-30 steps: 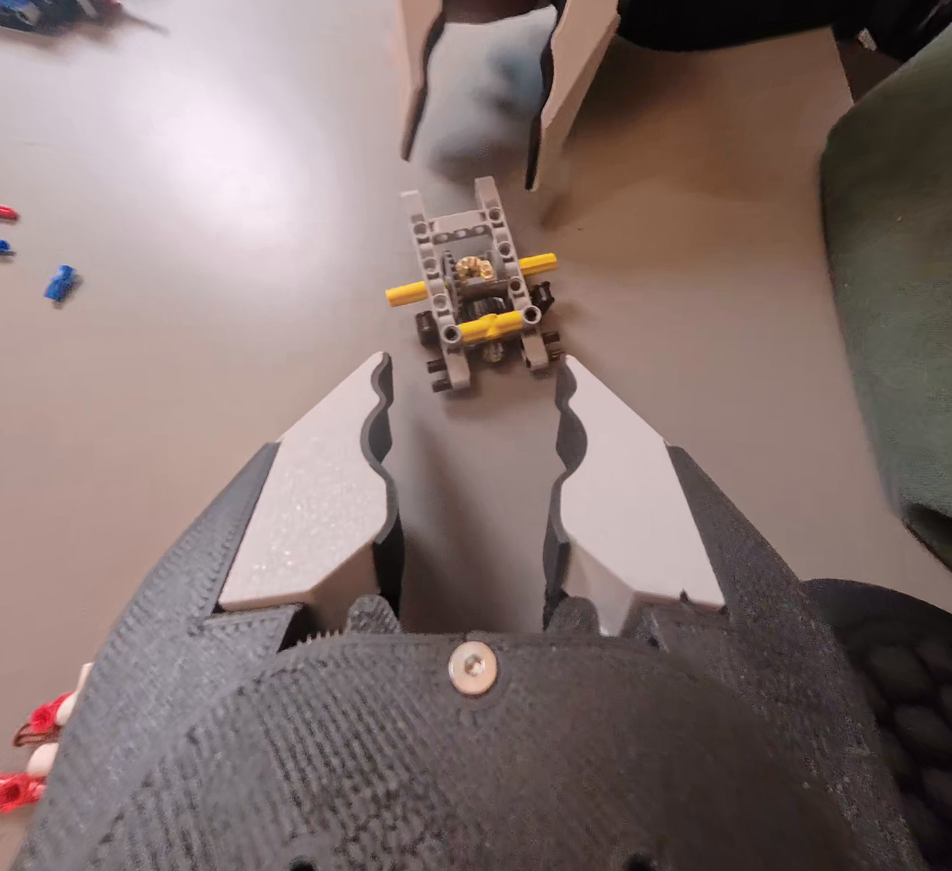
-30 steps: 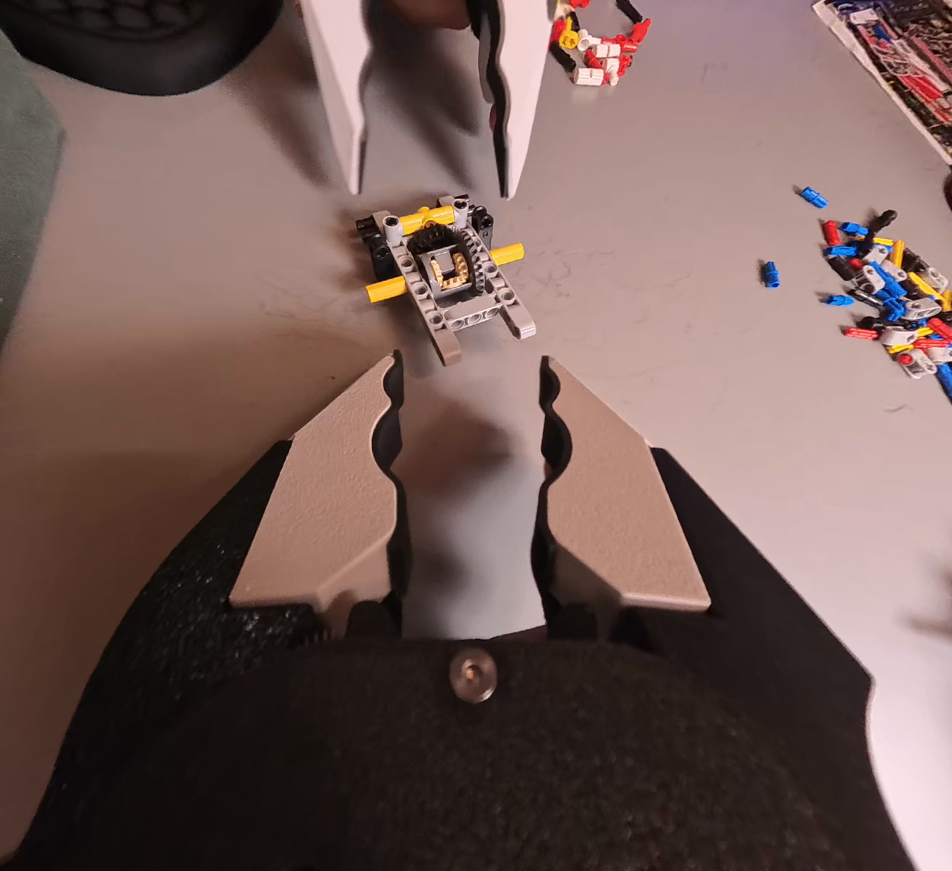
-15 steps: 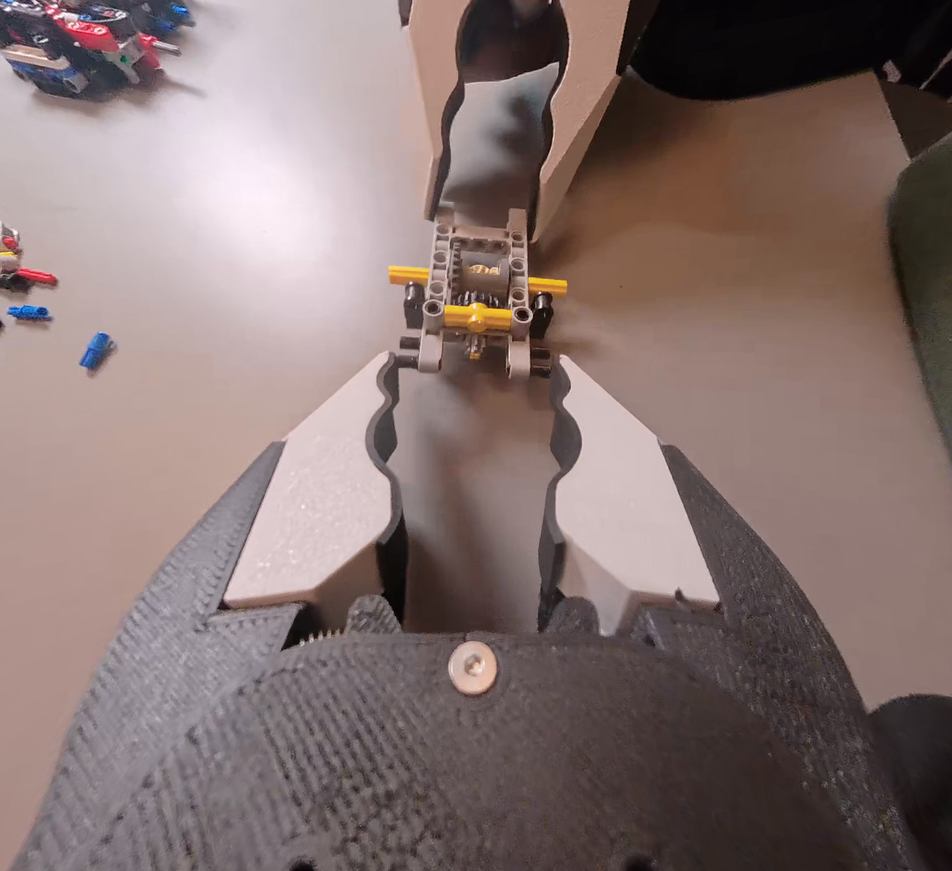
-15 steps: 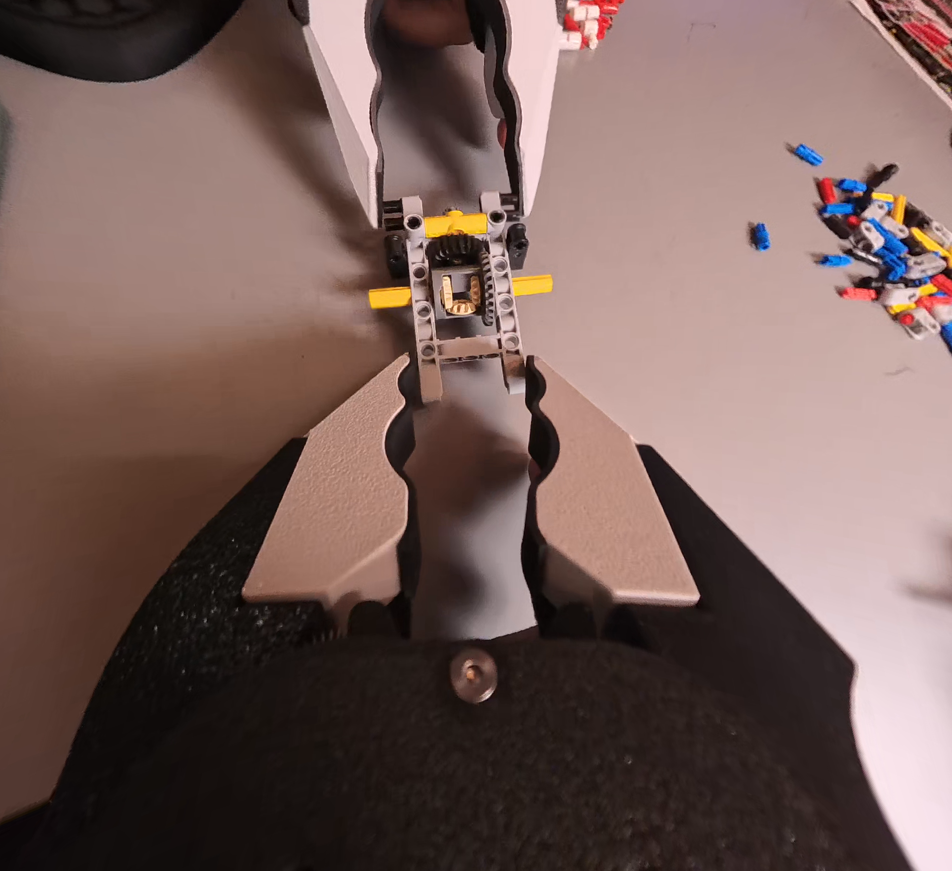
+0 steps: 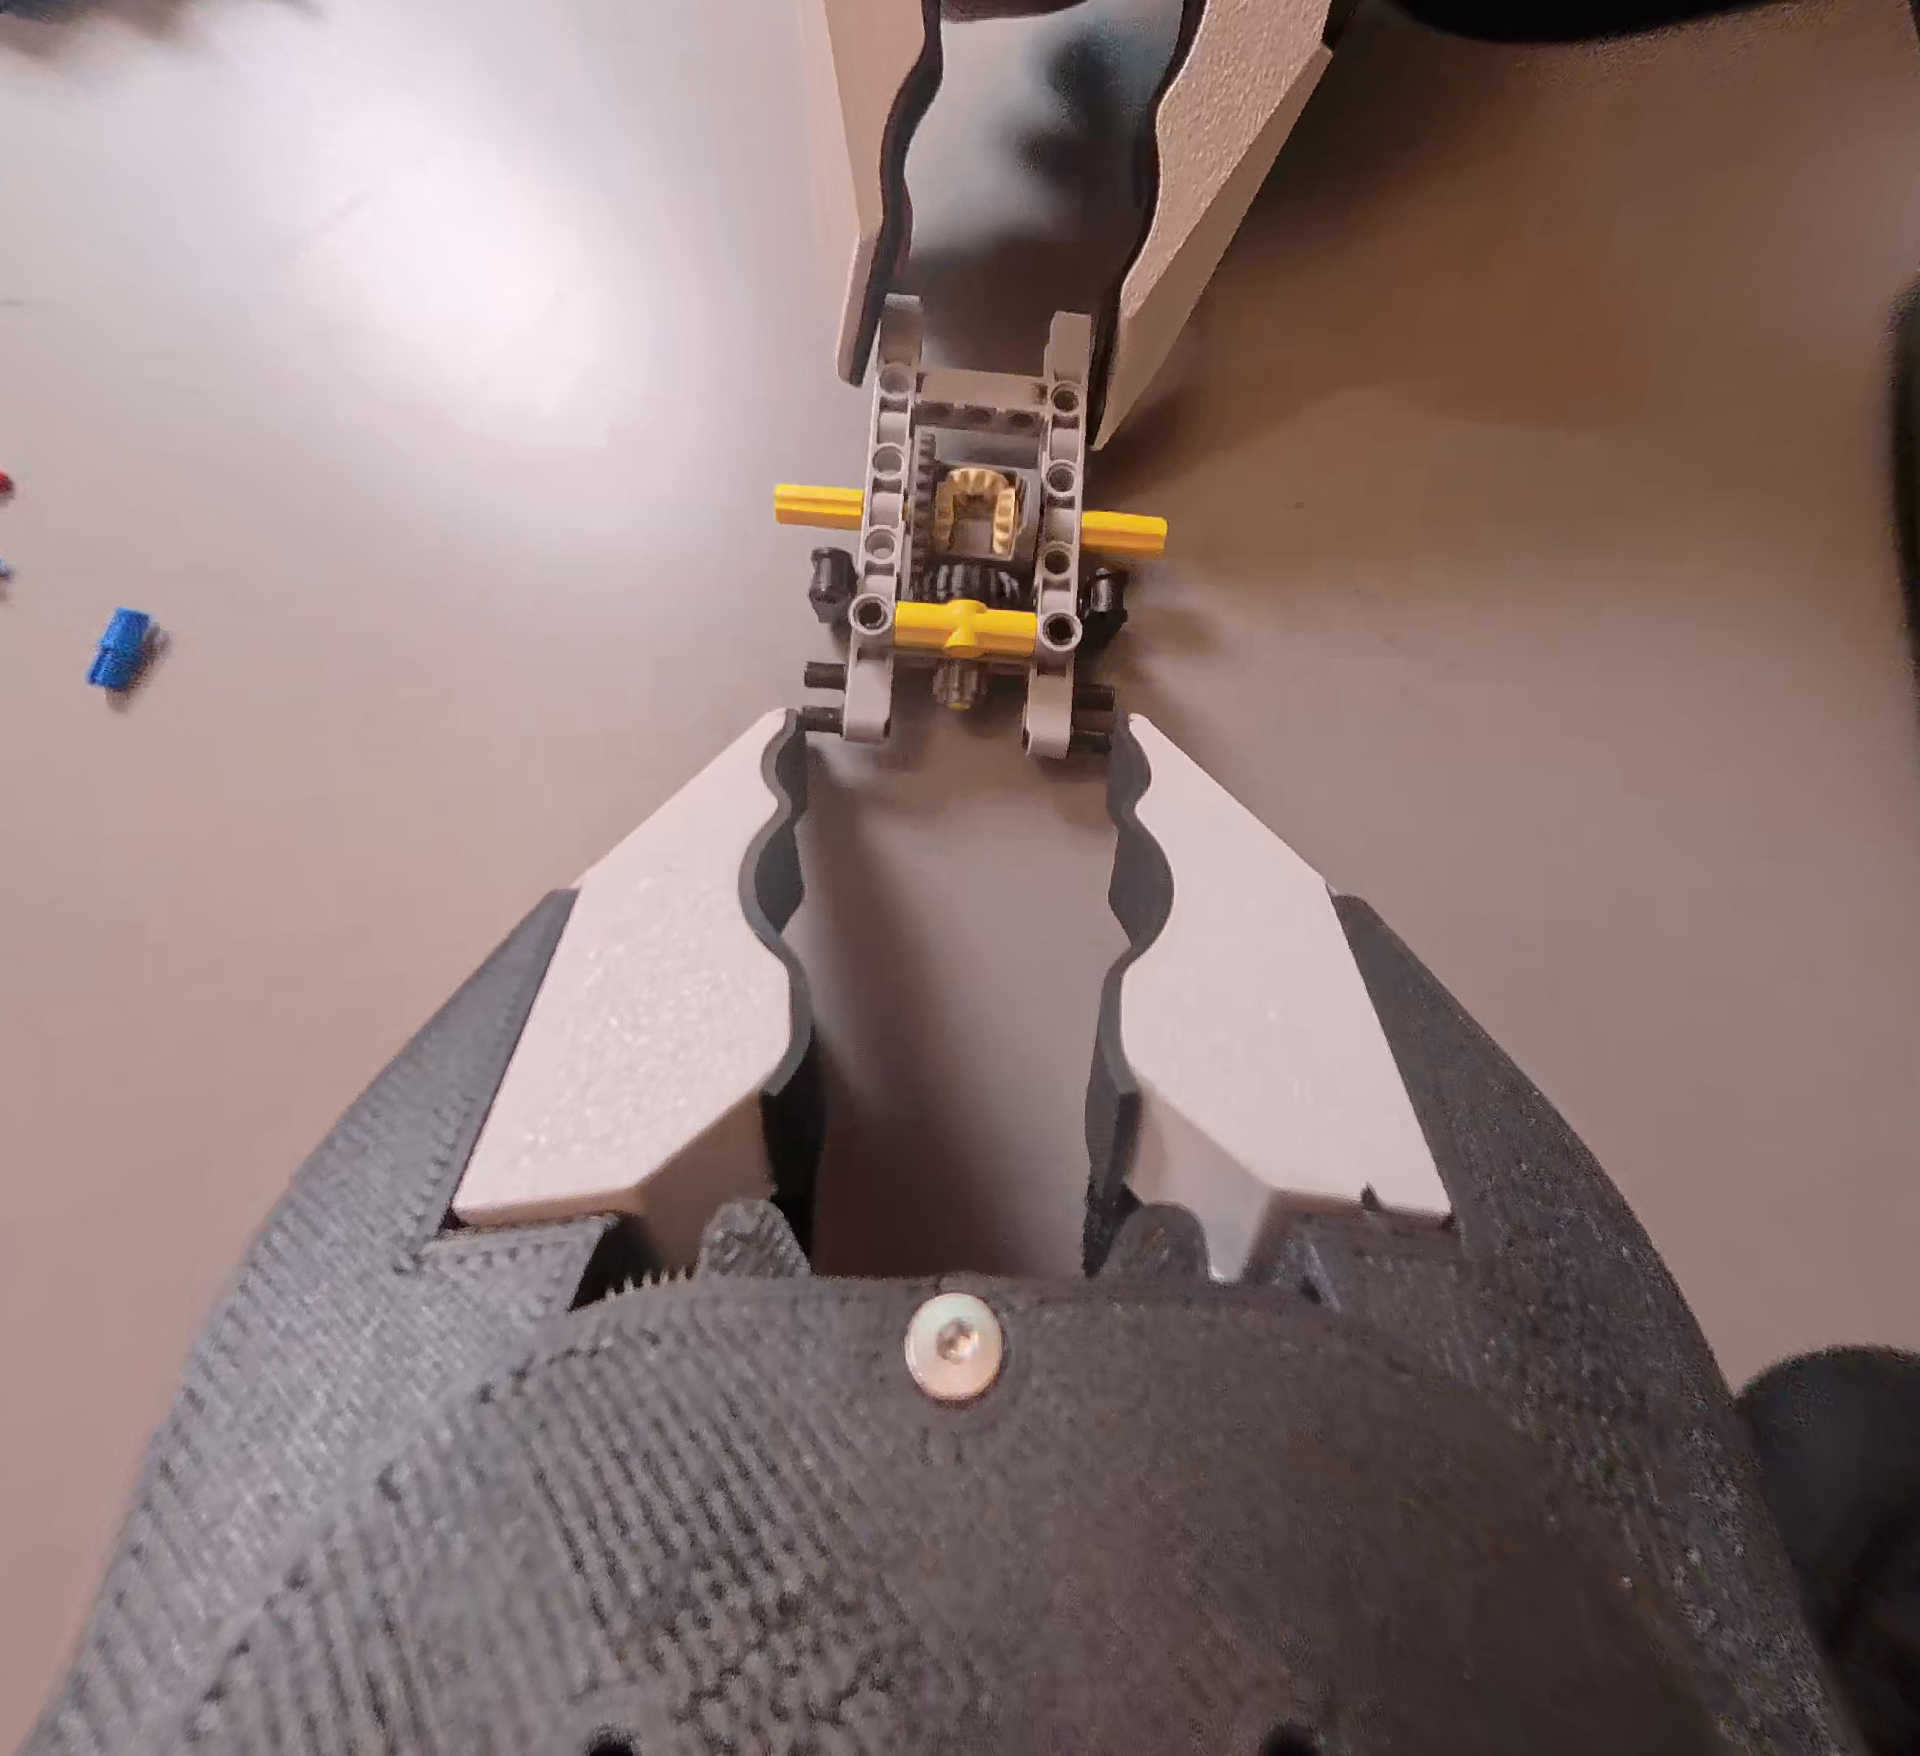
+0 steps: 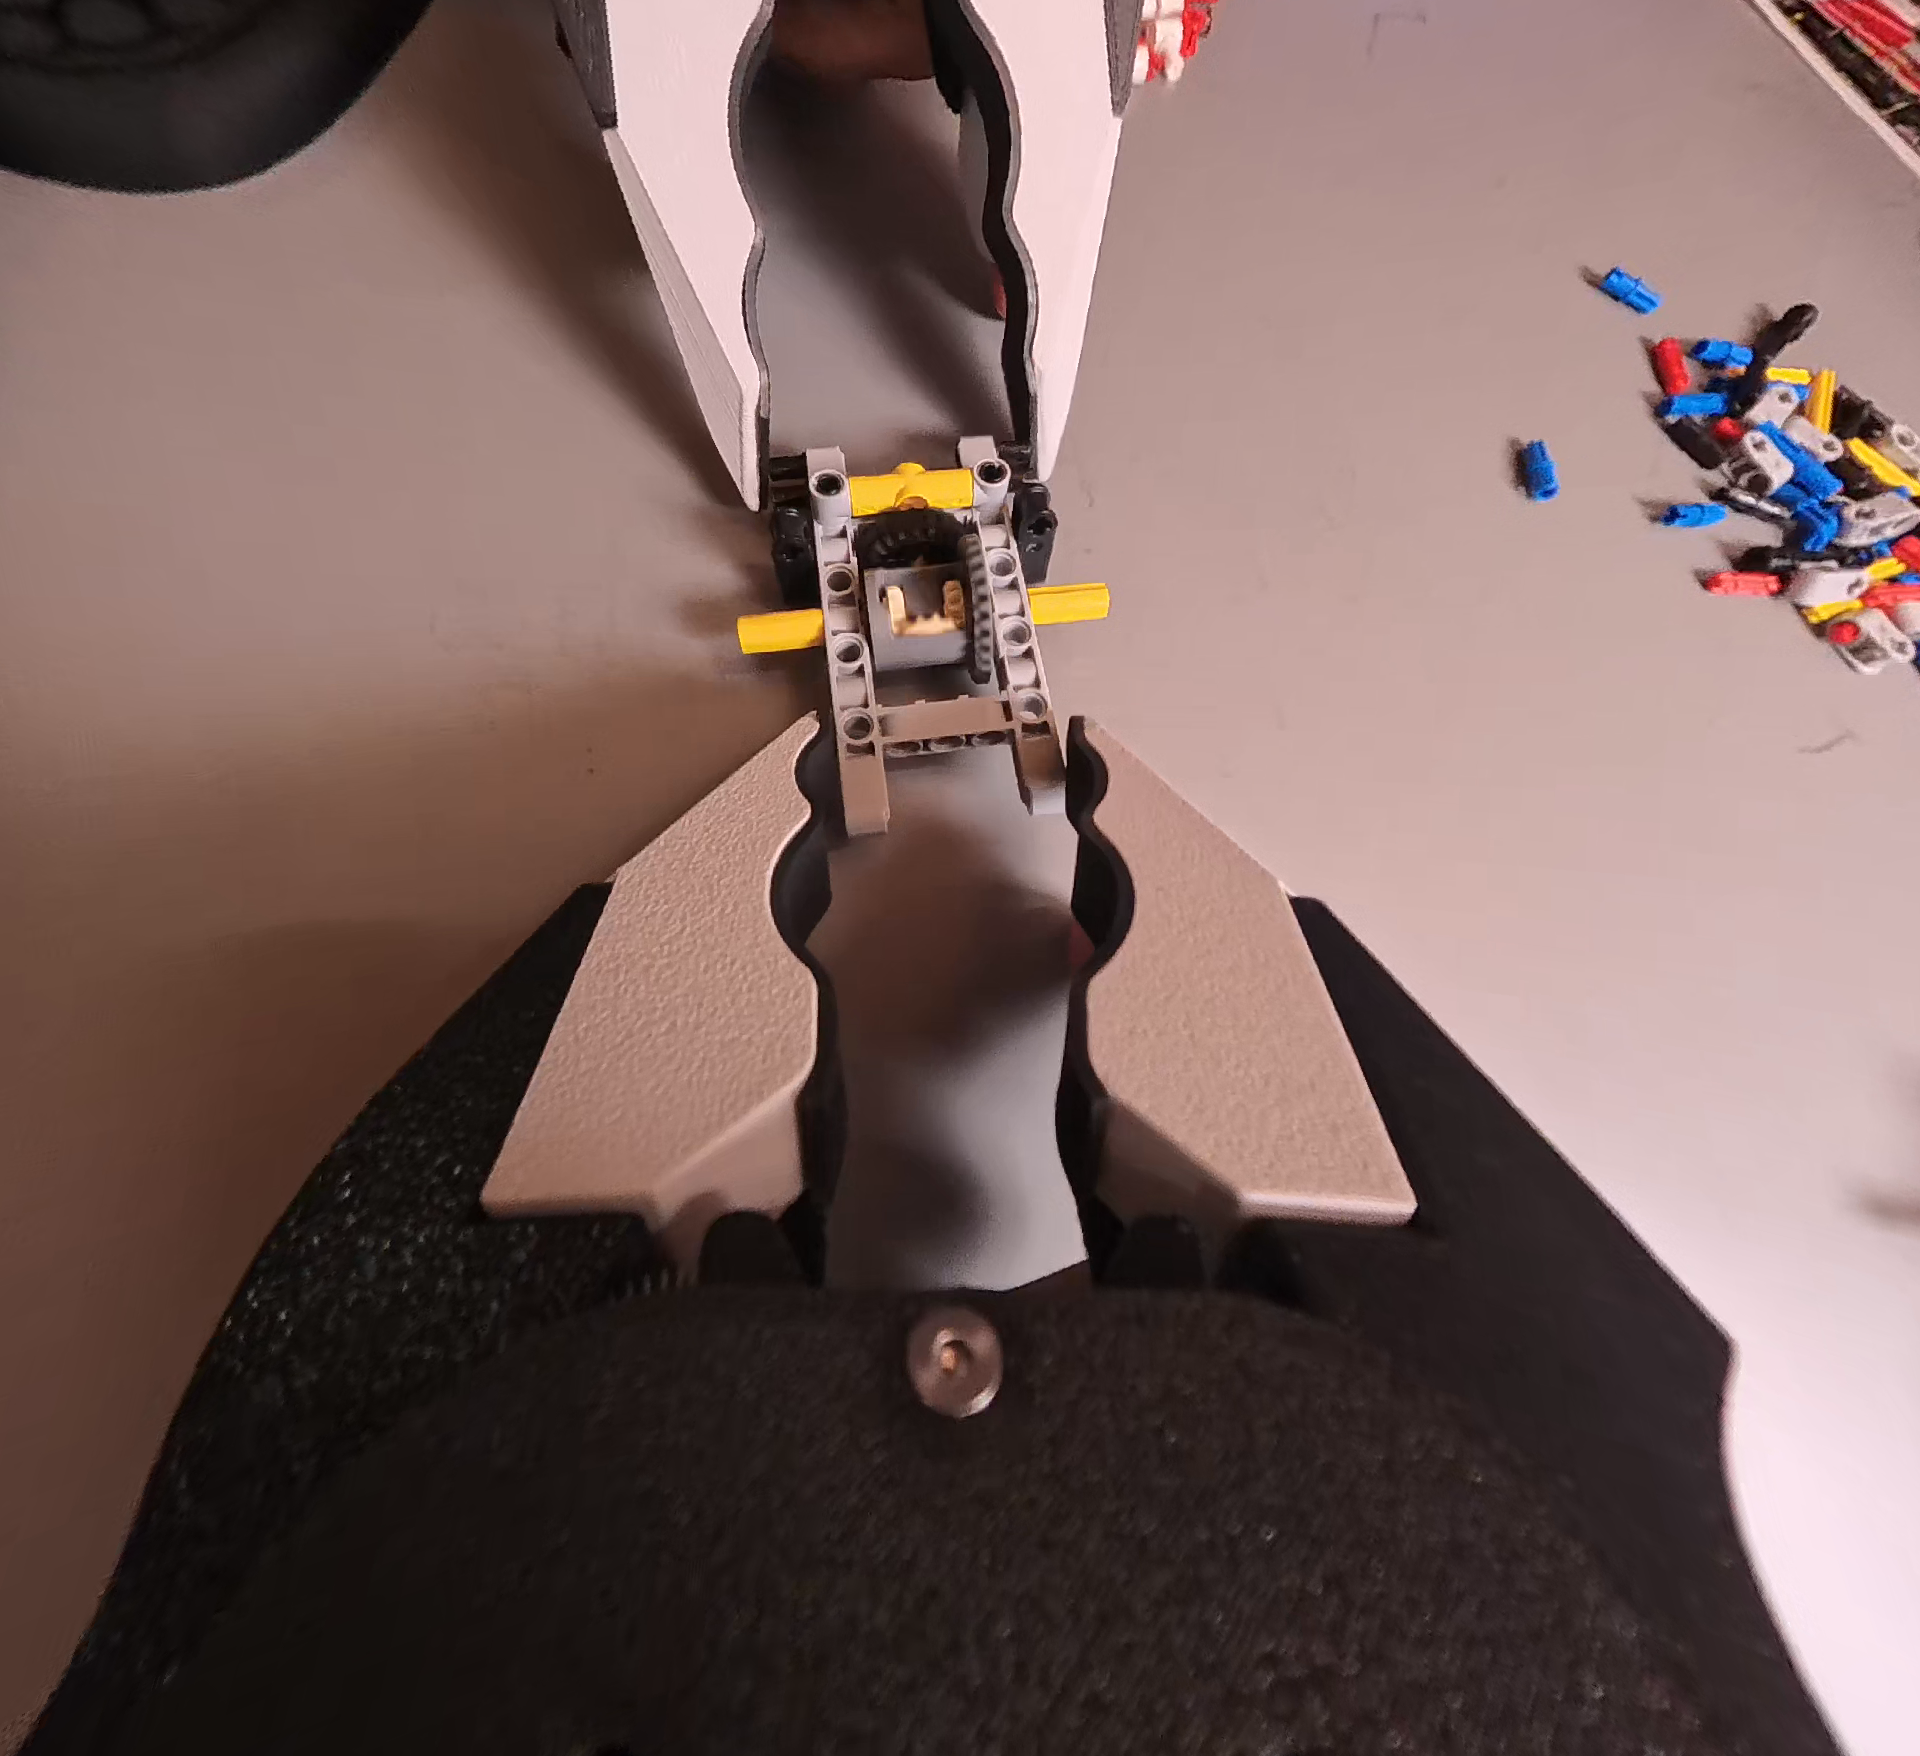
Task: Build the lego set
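Lego frame (image 5: 971, 553) mid-bench: light, rigid, but pinned joints can pop. Grip the grey side beams, avoid yellow axles (image 5: 1122, 534). Left gripper (image 5: 961, 738) and right gripper (image 6: 940, 750) fingers wide, straddling opposite ends, not yet clamped.

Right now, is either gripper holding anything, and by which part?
Nothing clearly held: the small grey-and-yellow Lego frame lies on the table, open left gripper and right gripper bracketing its opposite ends.

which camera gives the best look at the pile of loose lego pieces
The right wrist view: the pile of loose pieces lies sharp and nearly whole at its right edge. The left wrist view shows only a lone blue pin and blurred scraps.
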`<act>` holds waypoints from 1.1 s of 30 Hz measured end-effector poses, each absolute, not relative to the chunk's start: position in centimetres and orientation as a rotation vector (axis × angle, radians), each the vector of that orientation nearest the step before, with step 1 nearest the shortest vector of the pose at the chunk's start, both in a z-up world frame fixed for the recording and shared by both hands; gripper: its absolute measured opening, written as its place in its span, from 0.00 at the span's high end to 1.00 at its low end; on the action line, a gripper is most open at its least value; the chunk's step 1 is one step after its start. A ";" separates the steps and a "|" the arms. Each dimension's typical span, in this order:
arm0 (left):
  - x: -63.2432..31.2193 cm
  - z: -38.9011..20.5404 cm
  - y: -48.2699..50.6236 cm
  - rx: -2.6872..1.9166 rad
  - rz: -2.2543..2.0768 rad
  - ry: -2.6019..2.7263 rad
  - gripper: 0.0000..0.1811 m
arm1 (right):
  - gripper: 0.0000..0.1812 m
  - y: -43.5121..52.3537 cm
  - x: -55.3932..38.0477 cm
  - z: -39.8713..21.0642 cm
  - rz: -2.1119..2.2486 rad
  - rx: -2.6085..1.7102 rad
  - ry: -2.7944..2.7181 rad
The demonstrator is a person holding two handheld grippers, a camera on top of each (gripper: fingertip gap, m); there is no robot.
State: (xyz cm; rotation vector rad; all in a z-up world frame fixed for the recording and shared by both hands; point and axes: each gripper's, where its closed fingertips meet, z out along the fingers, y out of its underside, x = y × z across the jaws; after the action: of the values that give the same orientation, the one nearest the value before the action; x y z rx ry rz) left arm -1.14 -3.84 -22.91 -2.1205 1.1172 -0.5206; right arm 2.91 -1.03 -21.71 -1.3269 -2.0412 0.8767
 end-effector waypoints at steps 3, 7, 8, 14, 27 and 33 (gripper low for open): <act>-2.6 -23.0 -4.6 -2.170 -0.504 1.133 0.69 | 0.76 -1.6 1.5 -21.7 0.879 -1.309 -2.021; -4.9 -23.1 -5.6 -2.238 -0.462 1.143 0.69 | 0.76 -2.4 -0.6 -21.8 0.854 -1.275 -2.006; -5.3 -23.1 -5.9 -2.249 -0.456 1.142 0.69 | 0.76 -2.6 -1.0 -21.8 0.846 -1.267 -2.008; -5.6 -23.1 -6.0 -2.253 -0.439 1.130 0.69 | 0.76 -2.7 -1.5 -22.0 0.815 -1.258 -2.030; -1.6 -23.0 -3.7 -2.229 -0.460 1.168 0.69 | 0.76 -0.6 2.8 -22.1 0.759 -1.331 -2.109; -1.6 -22.9 -3.6 -2.213 -0.445 1.168 0.68 | 0.76 -0.4 2.8 -22.1 0.760 -1.331 -2.107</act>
State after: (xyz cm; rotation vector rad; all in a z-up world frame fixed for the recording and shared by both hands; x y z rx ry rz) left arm -1.57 -3.59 -22.94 -2.2133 1.1677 -0.4447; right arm 2.83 -0.40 -22.13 -1.3314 -2.1065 0.7599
